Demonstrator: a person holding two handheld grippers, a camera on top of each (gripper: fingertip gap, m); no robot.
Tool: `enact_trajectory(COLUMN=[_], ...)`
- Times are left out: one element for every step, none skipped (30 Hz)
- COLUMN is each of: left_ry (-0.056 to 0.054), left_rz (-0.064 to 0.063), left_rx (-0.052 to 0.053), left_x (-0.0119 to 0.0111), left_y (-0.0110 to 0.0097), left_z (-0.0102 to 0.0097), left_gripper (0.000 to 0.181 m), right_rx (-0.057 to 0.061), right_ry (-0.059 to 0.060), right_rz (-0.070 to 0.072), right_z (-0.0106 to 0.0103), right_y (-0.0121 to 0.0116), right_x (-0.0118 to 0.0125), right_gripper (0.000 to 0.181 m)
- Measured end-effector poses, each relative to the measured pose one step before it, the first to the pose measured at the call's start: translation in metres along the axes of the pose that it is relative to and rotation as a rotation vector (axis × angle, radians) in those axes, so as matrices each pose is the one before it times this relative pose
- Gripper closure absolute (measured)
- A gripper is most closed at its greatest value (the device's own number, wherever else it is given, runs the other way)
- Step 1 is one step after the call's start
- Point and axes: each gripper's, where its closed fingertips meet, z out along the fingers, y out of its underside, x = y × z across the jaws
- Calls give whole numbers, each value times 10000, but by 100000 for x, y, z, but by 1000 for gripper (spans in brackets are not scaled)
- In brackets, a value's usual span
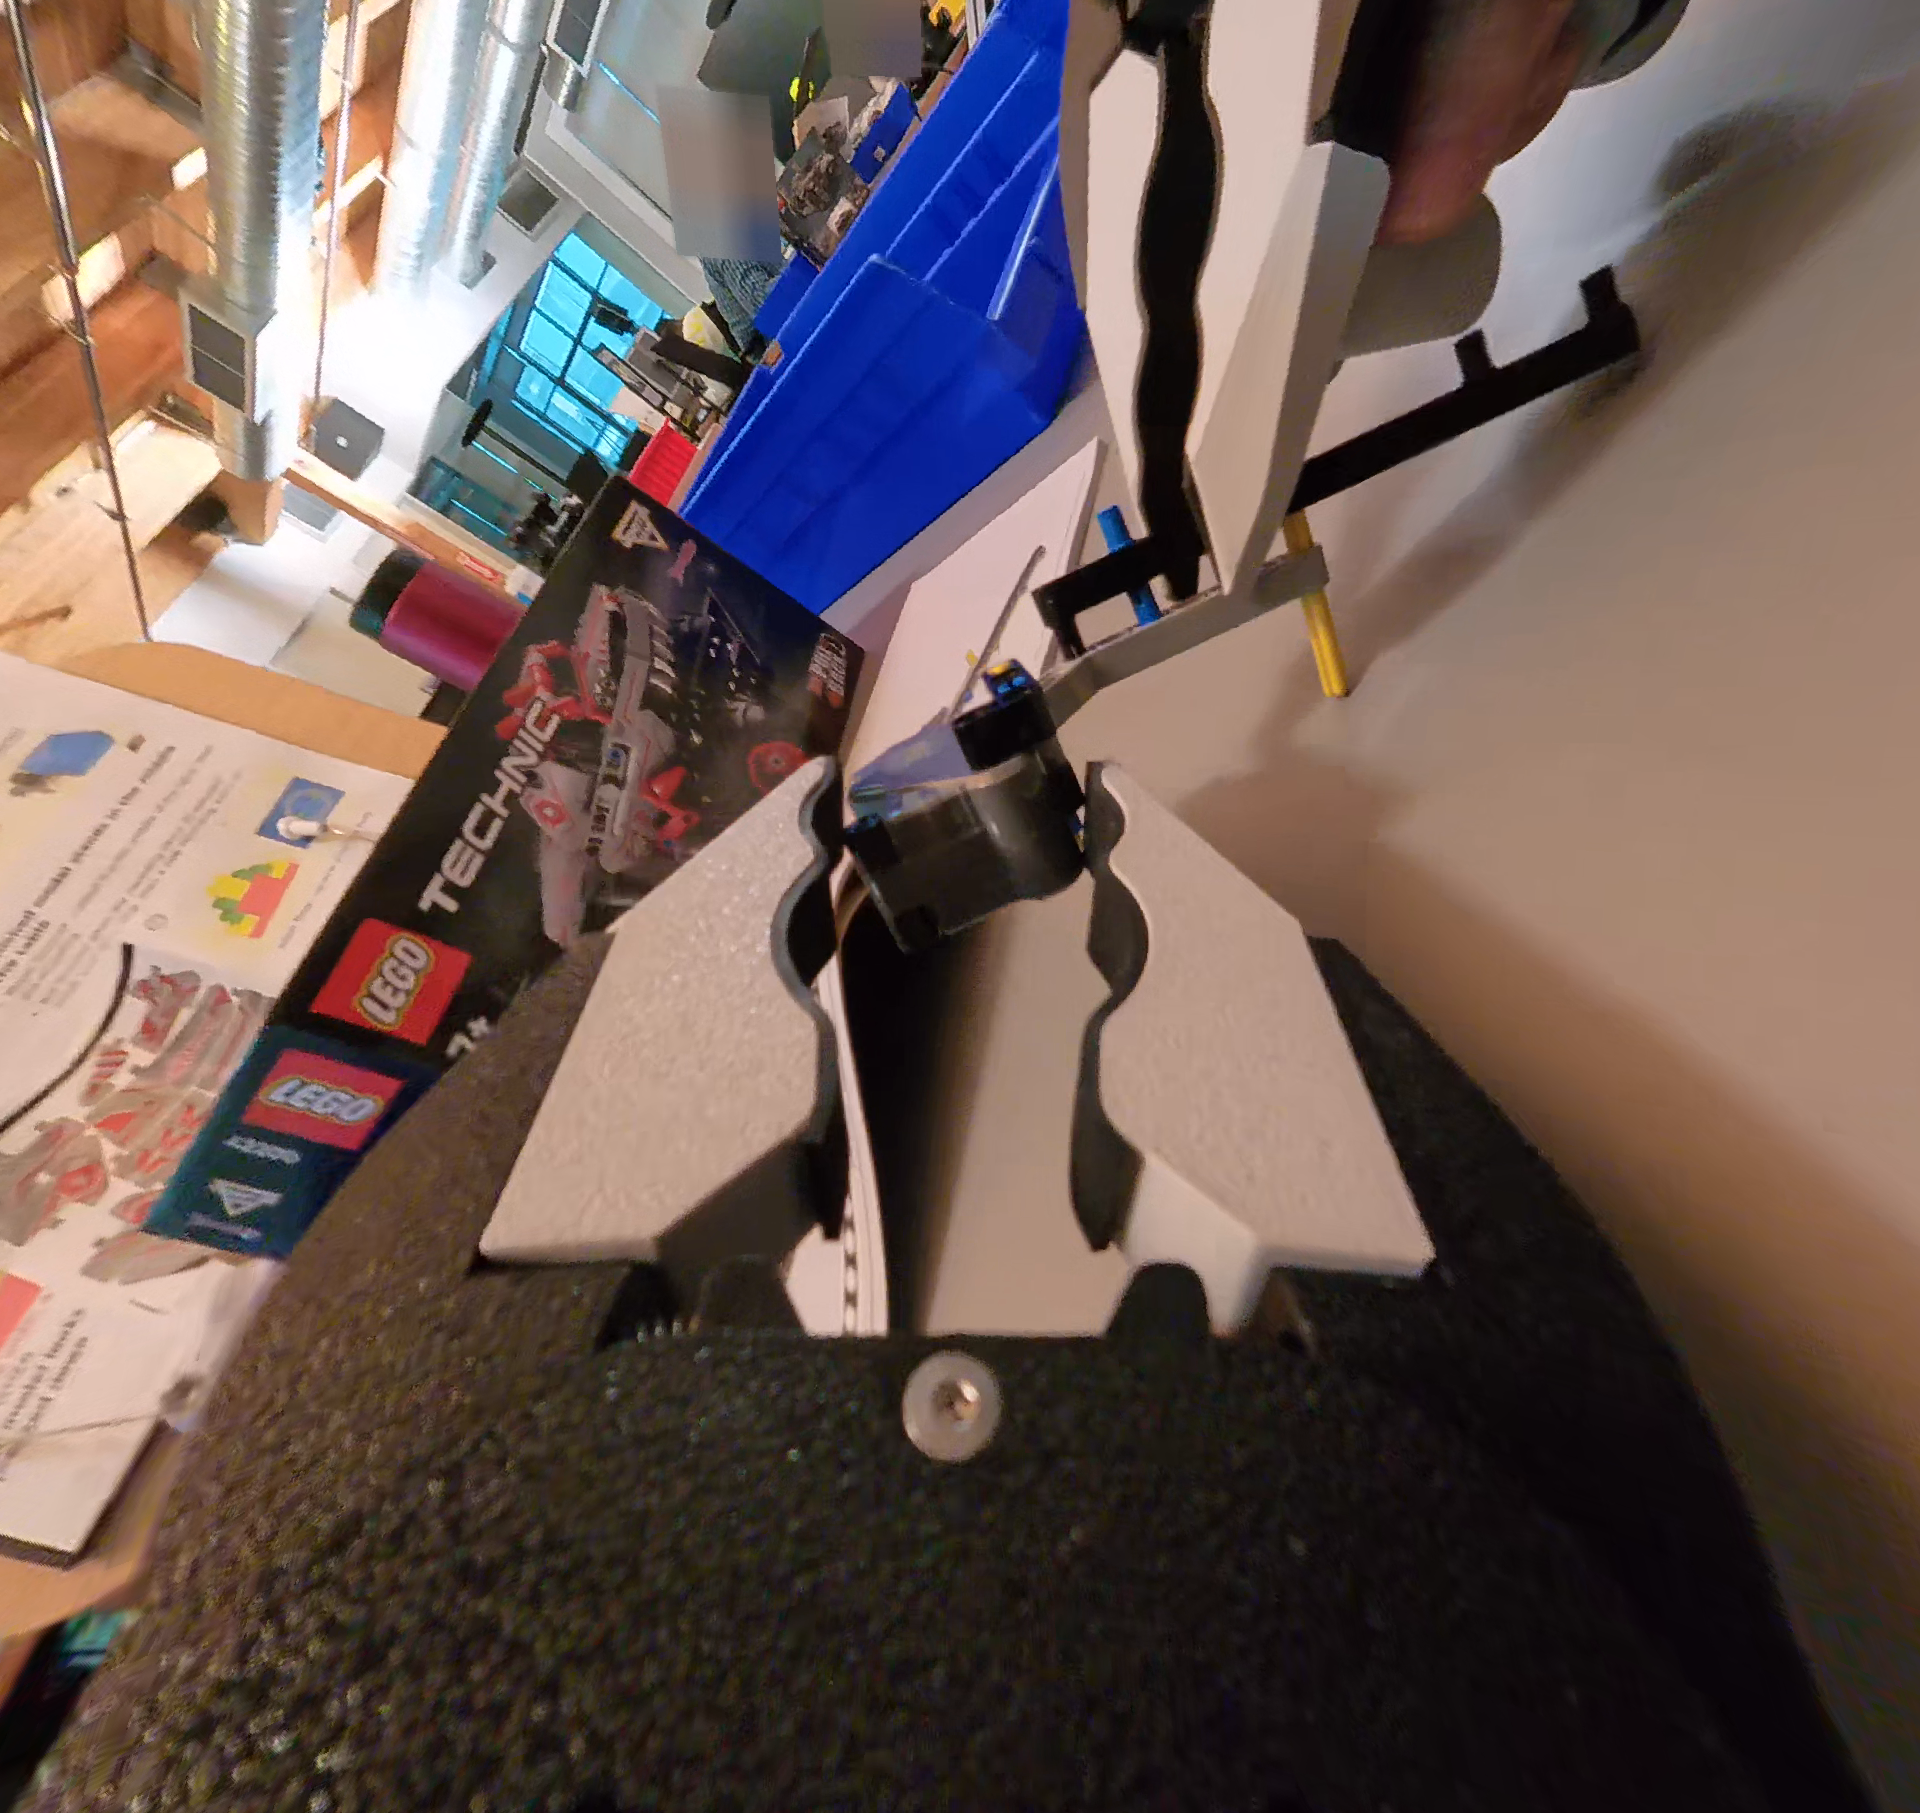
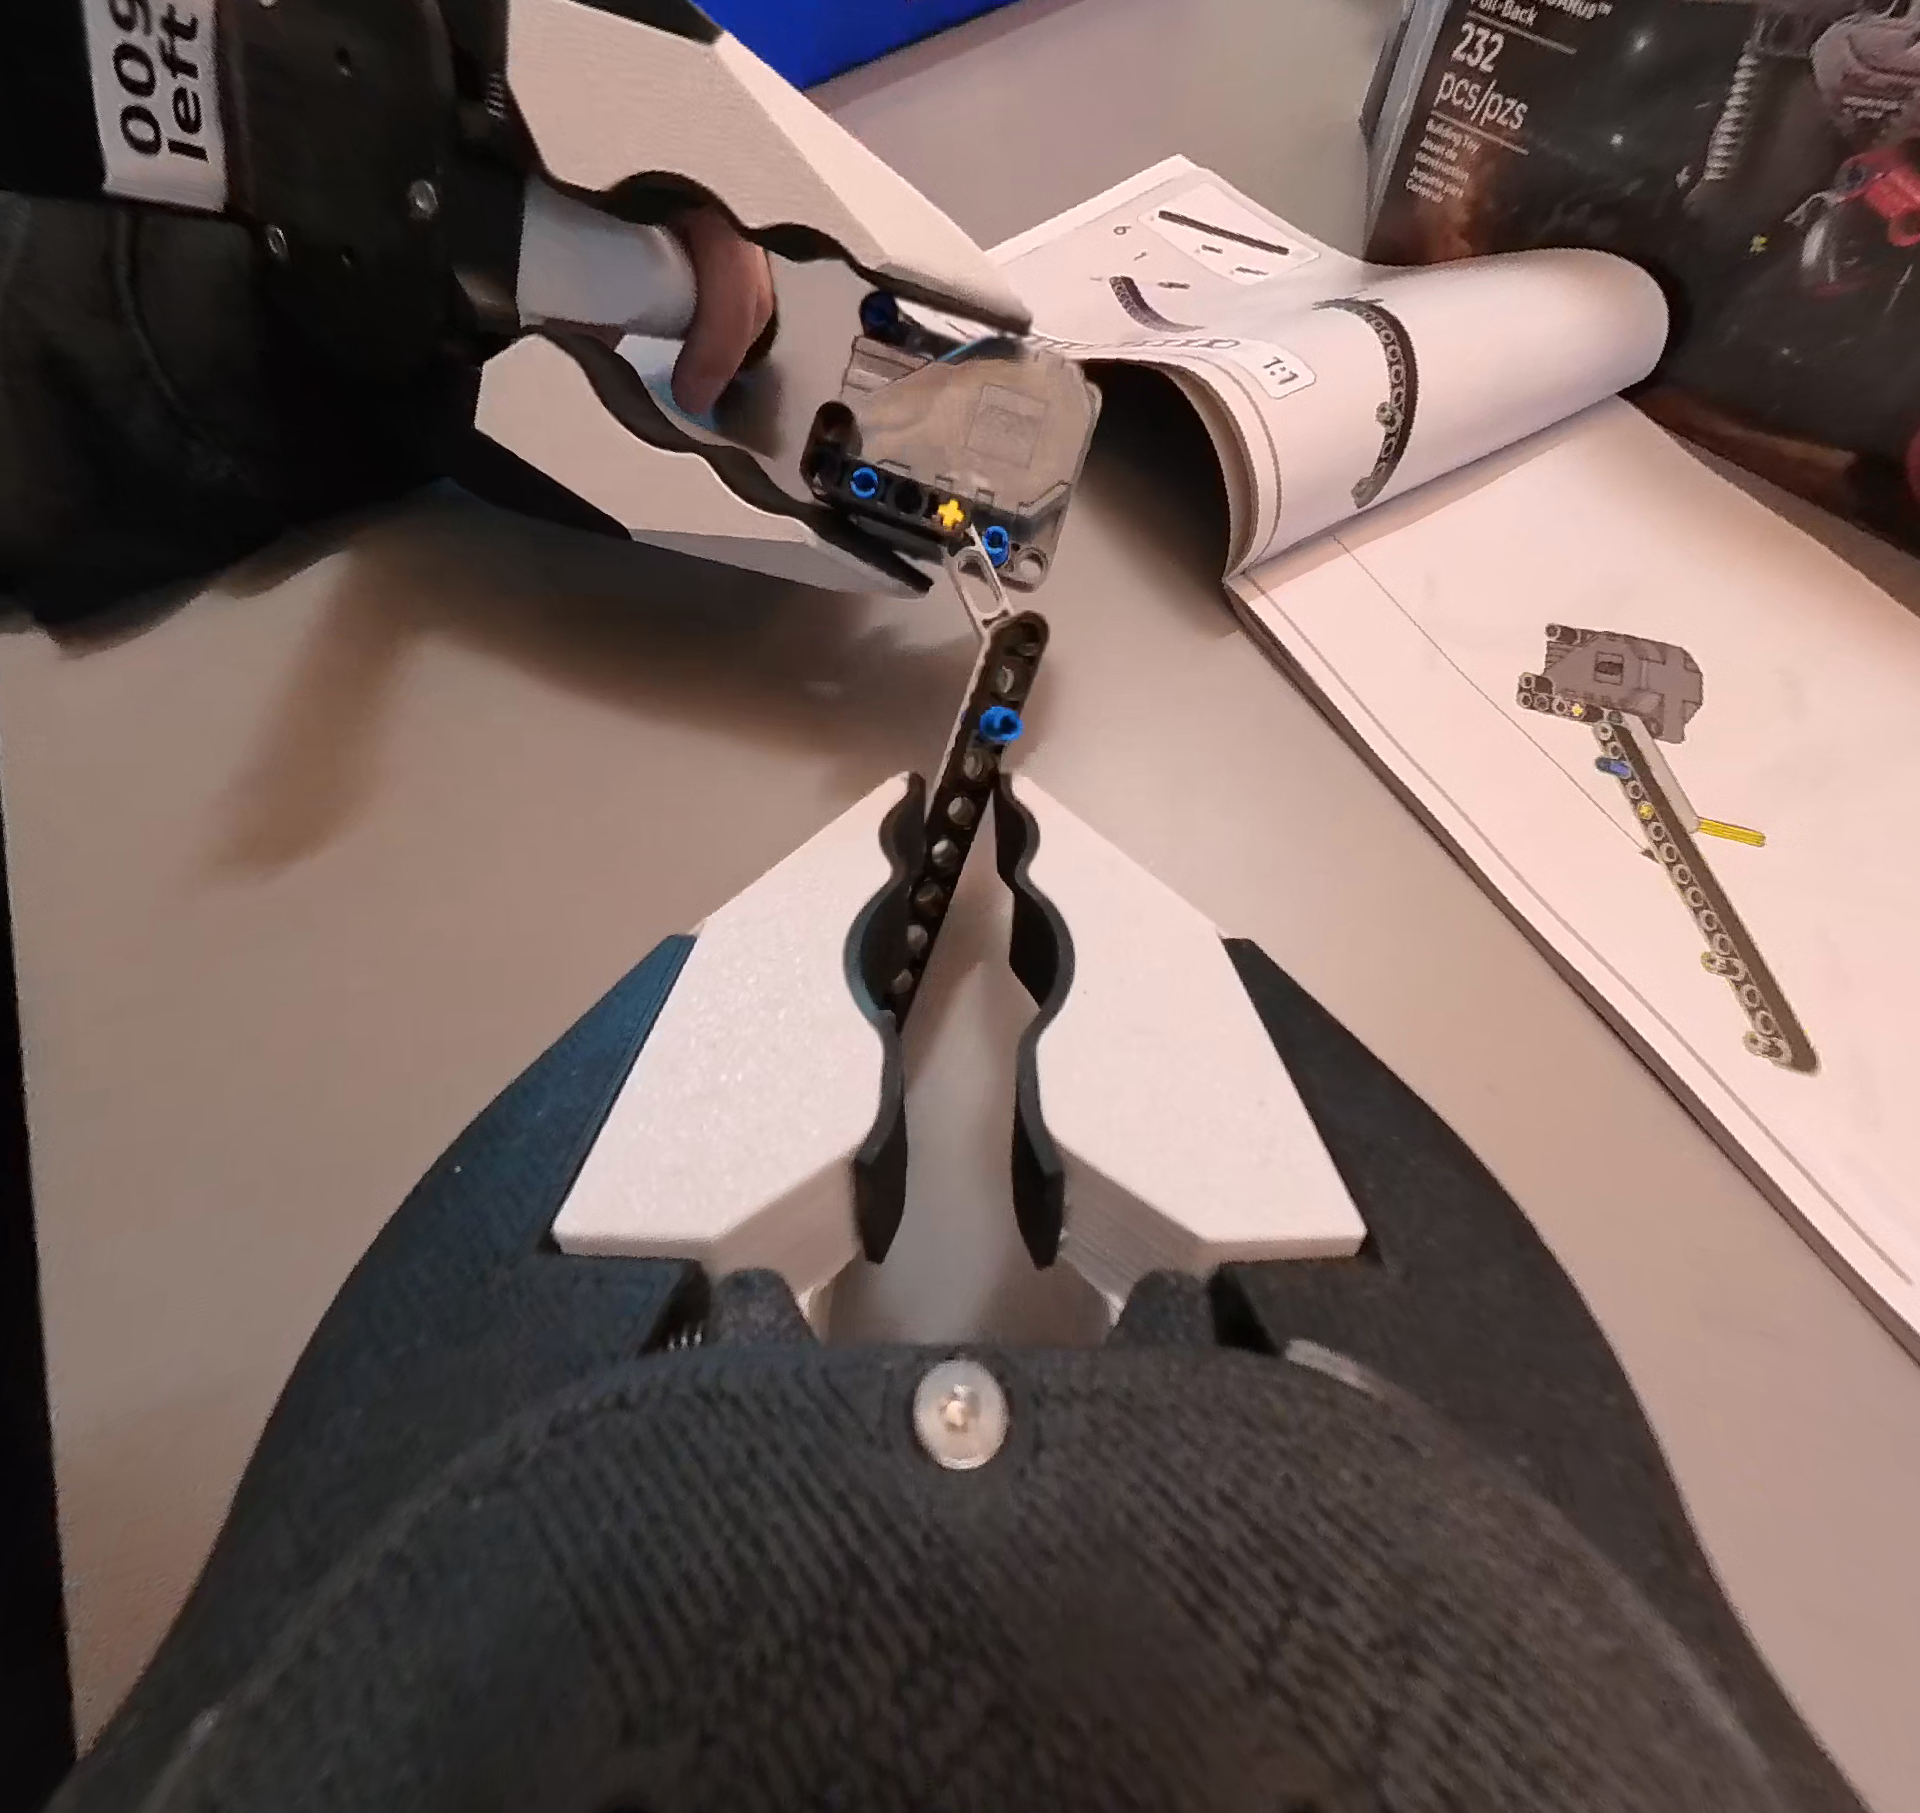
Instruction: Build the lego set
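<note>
Two grippers meet over the grey surface point(image 2: 312, 828), each pinching one end of the same small assembly. Your left gripper point(image 2: 894, 433), reaching in from 10 o'clock in the right wrist view, is pressed onto the grey motor block point(image 2: 977, 433); your right gripper point(image 2: 956, 807) is clamped on the long black beam point(image 2: 961, 797), whose long axis runs from 6 toward 12 o'clock, tipped slightly right, straight at the block. A thin grey link point(image 2: 982, 594) bridges them, just touching both as far as the pictures show. The beam's far end lies at about 6 o'clock of the block, so the coming move likely turns on lining that end up with the block's lower pin row; your right gripper is the nearer one. The open instruction booklet point(image 2: 1558, 683) lies at 3 o'clock, the set's box point(image 2: 1662, 101) at 1 o'clock. The blue bins point(image 1: 914, 392) stand behind; what is in them cannot be seen.
</note>
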Motion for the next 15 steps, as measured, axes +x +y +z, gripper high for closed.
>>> enact_trajectory(left_ry=[27,61,121,100,109,170,186,86,33,54,13,-22,-6,14,21], left_rz=[-76,5,35,62,92,97,60,-37,-115,-137,-156,-167,-152,-114,-74], left_rx=[-25,-15,-73,-144,-165,-169,-210,-208,-114,-23,18,32,40,14,-23], left_x=[12,91,200,204,234,340,345,143,6,6,-76,-148,-125,-79,-53], left_y=[151,88,164,295,364,379,425,374,243,124,62,49,52,96,158], left_z=[-120,-131,-118,-106,-97,-110,-145,-186,-224,-272,-309,-317,-317,-300,-292], left_gripper=[137,137,138,139,141,144,146,146,146,145,146,146,146,147,149], right_rx=[-55,-48,-9,48,48,-30,-97,-102,-69,-17,17,9,14,-3,-45], right_ry=[28,28,22,30,-11,-42,42,91,83,56,36,21,16,-11,-13], right_rz=[-7,9,10,41,88,116,85,9,-9,-1,39,89,85,32,11], right_z=[72,20,-15,-9,25,55,23,-11,-50,-74,-61,-33,15,49,93], right_y=[78,78,25,-25,18,129,223,210,137,47,3,-4,-2,46,119], right_x=[29,50,73,109,75,24,155,213,185,134,118,114,86,20,1], right_gripper=[169,168,168,168,168,169,169,169,169,169,168,168,168,168,168])
